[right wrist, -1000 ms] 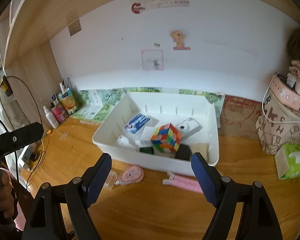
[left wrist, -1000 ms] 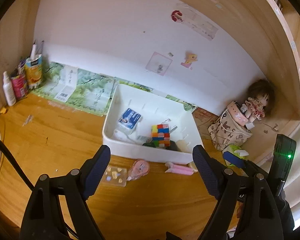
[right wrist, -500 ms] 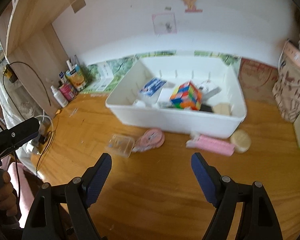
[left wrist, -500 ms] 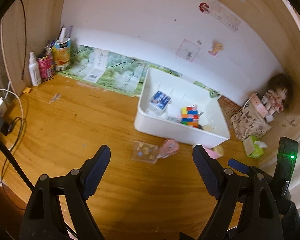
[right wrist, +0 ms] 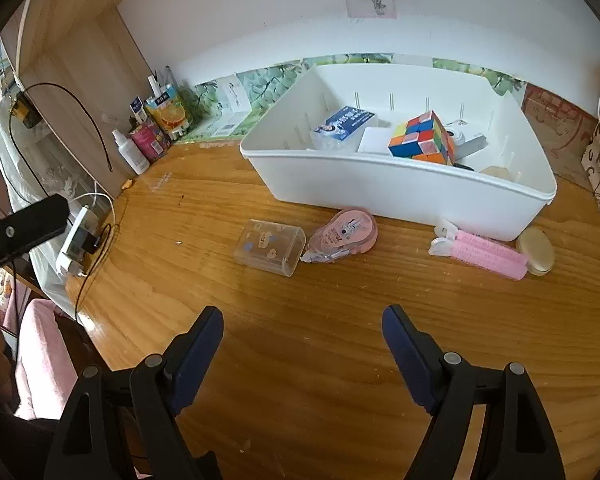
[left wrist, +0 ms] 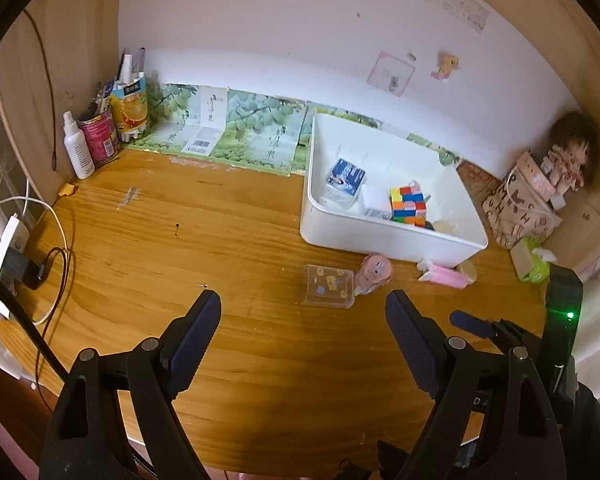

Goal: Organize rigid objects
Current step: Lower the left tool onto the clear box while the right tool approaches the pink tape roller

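Change: both my views have tipped down since a second ago; the bin has slid from centre to the upper part of each picture, and bare desk now fills the near half.
Meaning: I read this as the drop toward the loose items in front of the bin; the pick is not yet begun.
Desk (right wrist: 220, 208): wood, with cables and a charger at 9 o'clock in the right view.
Left gripper (left wrist: 303, 306): jaws spread wide, nothing between them, over bare wood at 6 o'clock of its own view.
Clear box (right wrist: 269, 247): lies flat at centre-left of the right view, just beside the tape.
Tape (right wrist: 346, 234): pink dispenser, its nose touching the box or nearly so; I cannot tell which.
Right gripper (right wrist: 302, 322): jaws equally wide and empty; the box and tape sit at 12 o'clock of it, near but apart.
Bin (right wrist: 400, 184): white, at 12 to 1 o'clock, already holding a cube (right wrist: 422, 138), a blue-labelled packet (right wrist: 342, 126) and other small things.
Clip (right wrist: 480, 252): pink, lying along the bin's front wall at 2 o'clock.
Disc (right wrist: 536, 250): tan, touching the clip's right end.
Left to do: four items remain outside the bin, so the task looks roughly half done.
Next: close on the box or tape first, being nearest my right tool.
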`<control>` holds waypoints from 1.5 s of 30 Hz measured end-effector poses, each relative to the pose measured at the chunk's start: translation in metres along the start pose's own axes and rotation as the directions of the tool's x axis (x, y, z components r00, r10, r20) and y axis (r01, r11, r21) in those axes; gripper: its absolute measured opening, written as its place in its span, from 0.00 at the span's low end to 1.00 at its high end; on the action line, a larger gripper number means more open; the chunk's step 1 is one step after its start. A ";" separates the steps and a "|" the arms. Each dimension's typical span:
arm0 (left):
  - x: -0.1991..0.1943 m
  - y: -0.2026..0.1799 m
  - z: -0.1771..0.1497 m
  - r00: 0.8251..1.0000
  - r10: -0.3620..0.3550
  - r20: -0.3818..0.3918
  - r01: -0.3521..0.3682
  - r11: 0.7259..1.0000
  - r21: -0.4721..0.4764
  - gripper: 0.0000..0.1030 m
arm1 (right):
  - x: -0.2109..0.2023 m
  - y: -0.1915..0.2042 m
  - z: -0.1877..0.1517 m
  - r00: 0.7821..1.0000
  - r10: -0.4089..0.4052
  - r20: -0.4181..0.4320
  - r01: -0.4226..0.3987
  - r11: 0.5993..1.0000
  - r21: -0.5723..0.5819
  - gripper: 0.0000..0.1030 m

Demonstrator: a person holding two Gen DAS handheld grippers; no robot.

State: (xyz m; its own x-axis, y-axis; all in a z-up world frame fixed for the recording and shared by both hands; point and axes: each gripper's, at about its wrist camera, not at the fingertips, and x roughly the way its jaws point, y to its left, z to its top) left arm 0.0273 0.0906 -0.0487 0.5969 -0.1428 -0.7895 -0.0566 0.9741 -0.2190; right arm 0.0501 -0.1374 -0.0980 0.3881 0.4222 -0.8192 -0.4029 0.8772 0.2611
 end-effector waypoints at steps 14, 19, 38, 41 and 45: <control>0.059 -0.015 0.015 0.974 0.009 -0.224 0.018 0.993 0.117 0.84 | 0.042 -0.010 -0.001 0.992 -0.078 0.096 0.087 0.992 -0.091 0.80; 0.086 -0.026 0.019 0.950 0.027 -0.311 0.021 0.988 0.150 0.84 | 0.059 -0.008 0.003 0.987 -0.107 0.123 0.129 0.975 -0.182 0.80; 0.173 -0.032 0.039 0.863 -0.029 -0.504 0.067 0.996 0.057 0.84 | 0.105 -0.015 0.011 0.991 -0.074 0.108 0.103 0.950 -0.295 0.80; 0.183 -0.030 0.039 0.847 -0.037 -0.530 0.067 0.997 0.037 0.84 | 0.110 -0.013 0.011 0.994 -0.072 0.080 0.093 0.948 -0.304 0.80; 0.196 -0.028 0.040 0.827 -0.050 -0.561 0.071 0.997 0.015 0.84 | 0.114 -0.009 0.010 0.995 -0.072 0.066 0.089 0.943 -0.320 0.80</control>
State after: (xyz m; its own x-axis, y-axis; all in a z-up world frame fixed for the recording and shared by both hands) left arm 0.1777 0.0421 -0.1748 0.0476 -0.2651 -0.9630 -0.0025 0.9641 -0.2656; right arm 0.1066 -0.0949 -0.1882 0.4701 0.3723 -0.8003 -0.6106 0.7919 0.0097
